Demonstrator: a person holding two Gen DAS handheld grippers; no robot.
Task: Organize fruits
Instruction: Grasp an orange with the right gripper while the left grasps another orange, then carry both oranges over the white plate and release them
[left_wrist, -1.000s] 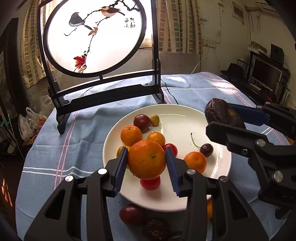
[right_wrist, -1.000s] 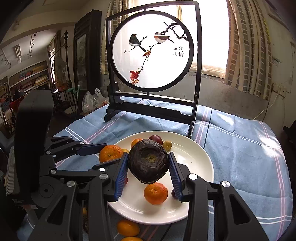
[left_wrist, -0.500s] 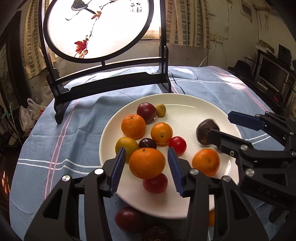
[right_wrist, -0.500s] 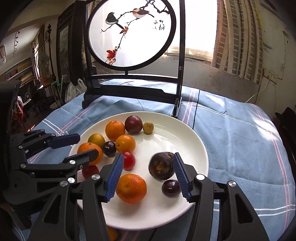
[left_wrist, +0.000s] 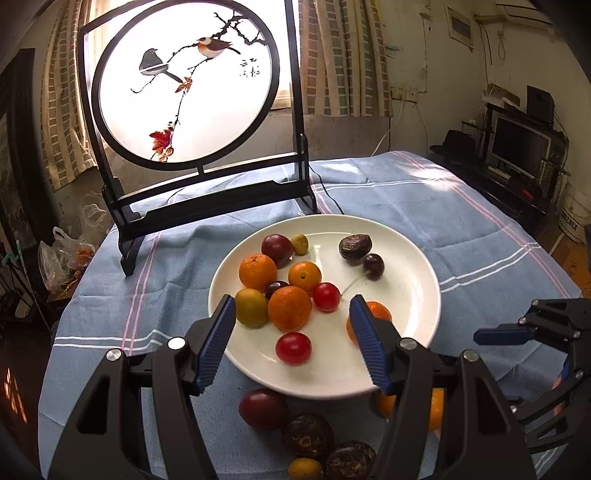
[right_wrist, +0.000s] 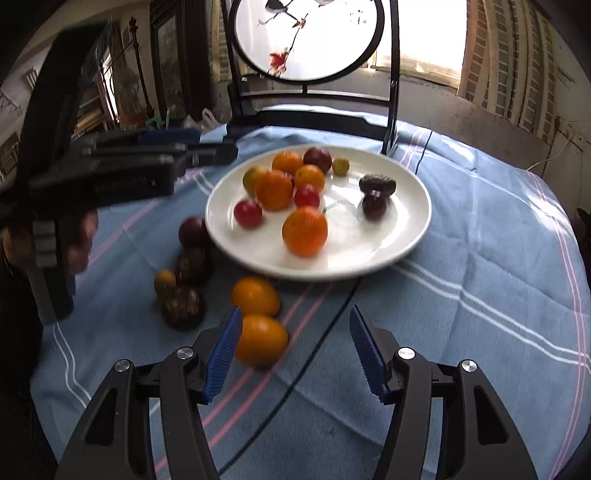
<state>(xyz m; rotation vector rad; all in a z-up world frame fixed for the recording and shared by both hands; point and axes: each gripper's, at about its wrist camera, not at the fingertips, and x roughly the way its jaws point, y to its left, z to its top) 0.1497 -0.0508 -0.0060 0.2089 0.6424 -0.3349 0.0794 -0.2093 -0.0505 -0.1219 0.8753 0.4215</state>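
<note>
A white plate (left_wrist: 413, 280) (right_wrist: 406, 229) on the blue cloth holds several fruits: oranges, red tomatoes, dark plums, and a wrinkled dark passion fruit (left_wrist: 355, 246) (right_wrist: 377, 183). The orange (left_wrist: 289, 308) I set down lies among them. My left gripper (left_wrist: 293, 343) is open and empty above the plate's near rim. My right gripper (right_wrist: 295, 354) is open and empty, back over the cloth in front of the plate. Loose fruits lie on the cloth: two oranges (right_wrist: 260, 345), a dark plum (left_wrist: 263, 409) and wrinkled dark fruits (right_wrist: 183, 308).
A black-framed round screen with painted birds (left_wrist: 184, 85) stands behind the plate. The left gripper shows in the right wrist view (right_wrist: 207, 153), and the right one in the left wrist view (left_wrist: 502, 334). Shelves and a monitor (left_wrist: 517, 146) stand beyond the table's right edge.
Both grippers let go of their fruits onto the plate, opened, and pulled back. The orange and the passion fruit now lie on the plate. The right gripper has drawn back farther, over the cloth.
</note>
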